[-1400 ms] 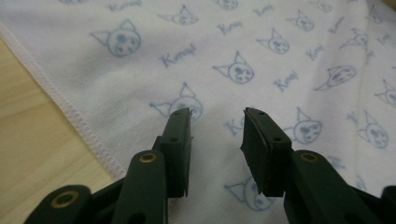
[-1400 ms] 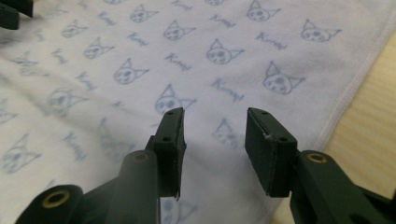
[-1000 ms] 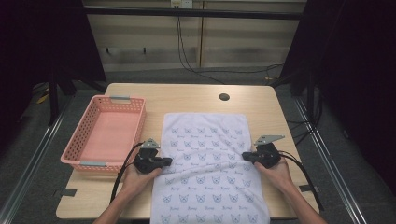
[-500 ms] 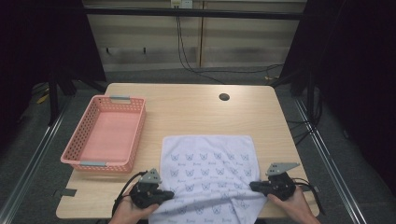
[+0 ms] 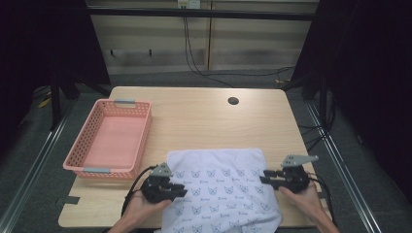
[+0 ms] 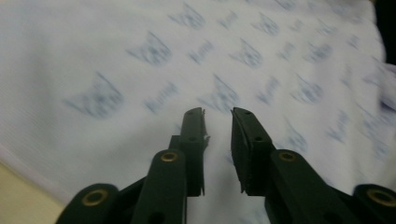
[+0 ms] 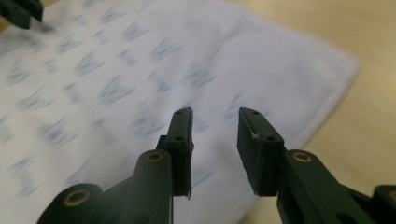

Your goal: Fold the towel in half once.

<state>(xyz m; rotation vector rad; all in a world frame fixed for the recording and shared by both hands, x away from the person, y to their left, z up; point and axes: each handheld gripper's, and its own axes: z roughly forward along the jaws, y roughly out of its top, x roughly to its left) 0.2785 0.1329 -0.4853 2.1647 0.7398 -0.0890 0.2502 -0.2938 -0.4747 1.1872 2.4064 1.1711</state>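
- Now that the cloth (image 5: 221, 187) lies folded at the bench's near edge, both tools have just opened.
- Left tool (image 5: 180, 192), right tool (image 5: 263, 178): jaws apart, nothing between them; fold released.

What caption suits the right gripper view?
Right gripper, jaws just opened and empty, above the folded cat-print cloth on the wooden table.

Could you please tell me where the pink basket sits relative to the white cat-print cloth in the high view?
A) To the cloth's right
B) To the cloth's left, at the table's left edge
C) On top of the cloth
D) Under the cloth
B: the pink basket stands on the table near its left edge, apart from the white cat-print cloth, which lies at the near edge.
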